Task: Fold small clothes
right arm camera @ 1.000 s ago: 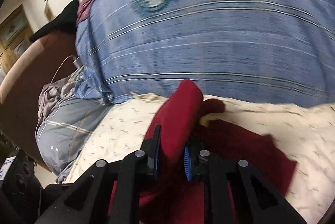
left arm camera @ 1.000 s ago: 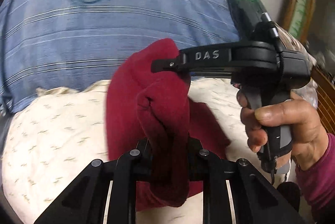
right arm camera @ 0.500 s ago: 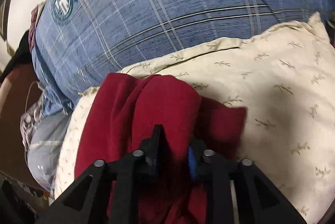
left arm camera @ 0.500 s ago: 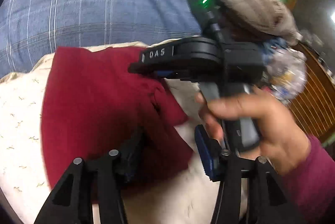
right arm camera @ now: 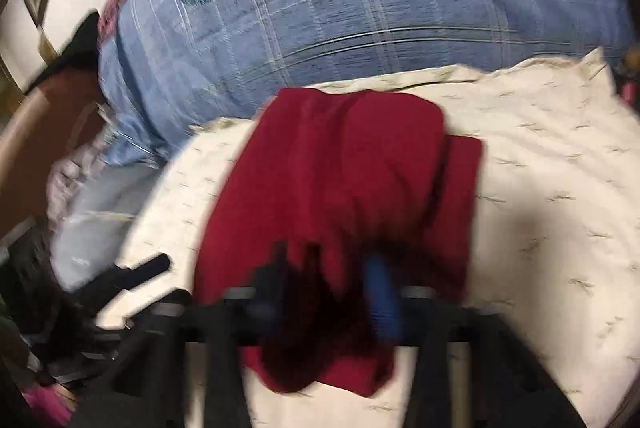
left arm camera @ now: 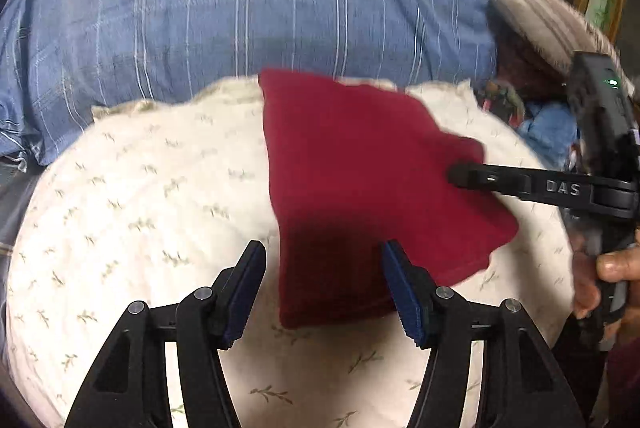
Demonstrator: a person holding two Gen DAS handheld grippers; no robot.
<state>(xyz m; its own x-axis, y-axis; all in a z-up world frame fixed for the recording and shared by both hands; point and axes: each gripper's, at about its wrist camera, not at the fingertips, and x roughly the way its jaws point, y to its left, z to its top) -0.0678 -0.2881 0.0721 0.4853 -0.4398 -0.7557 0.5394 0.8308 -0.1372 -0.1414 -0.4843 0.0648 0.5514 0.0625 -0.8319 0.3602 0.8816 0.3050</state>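
A dark red cloth (left arm camera: 360,164) lies folded on a cream leaf-print pillow (left arm camera: 160,208). My left gripper (left arm camera: 323,252) hovers over the cloth's near edge, and its jaws are opening. The cloth lies between its blue pads, which do not touch it. My right gripper (left arm camera: 456,174), held by a hand (left arm camera: 612,264), reaches the cloth's right edge. In the blurred right wrist view the red cloth (right arm camera: 340,168) bunches up between the right gripper (right arm camera: 324,280) jaws, which are closing on that fold.
Blue plaid bedding (left arm camera: 280,8) with a round crest rises behind the pillow. A brown fuzzy item (left arm camera: 536,16) and mixed clothes sit at the back right. In the right wrist view, pale clothes (right arm camera: 80,188) and a wooden frame (right arm camera: 24,132) lie off the pillow's (right arm camera: 540,188) left side.
The red cloth, held up bunched by both grippers a second ago, now lies folded on the pillow. My left gripper has let go and opened. My right gripper has shifted to the cloth's right edge.
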